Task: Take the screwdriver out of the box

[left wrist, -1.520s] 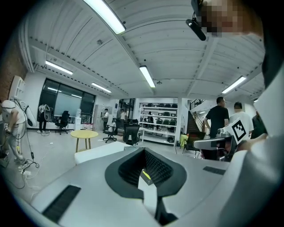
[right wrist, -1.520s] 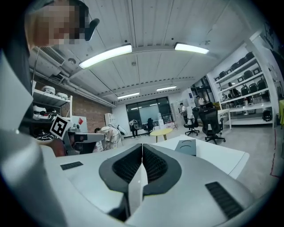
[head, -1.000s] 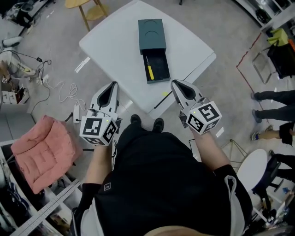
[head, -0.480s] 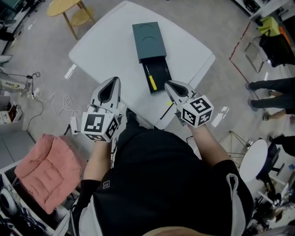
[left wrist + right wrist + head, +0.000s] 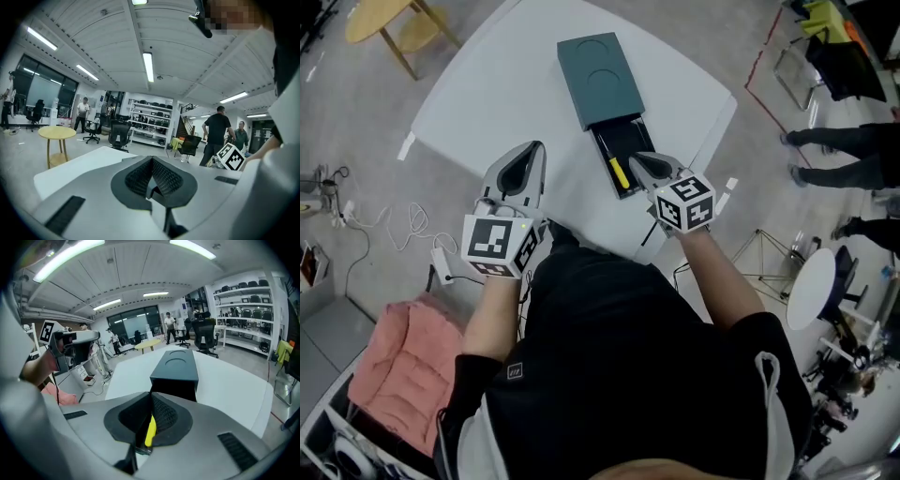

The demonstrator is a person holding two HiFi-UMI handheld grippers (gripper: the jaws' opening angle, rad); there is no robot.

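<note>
Right gripper [image 5: 637,158] is over the open drawer [image 5: 628,141] of the dark green box [image 5: 600,80]. Its fingers [image 5: 162,414] are clenched tight, tips together, nothing pinched between them. The screwdriver [image 5: 619,172] lies in that drawer, with its yellow handle just under the fingertips and a touch to their left from the head view. In the right gripper view the yellow handle [image 5: 150,431] shows through the gap behind the closed tips, and the box body sits straight ahead of them. Left gripper [image 5: 532,148] hangs over the white counter [image 5: 487,84], fingers [image 5: 165,176] clenched too and empty, with the box off to their right, well apart.
</note>
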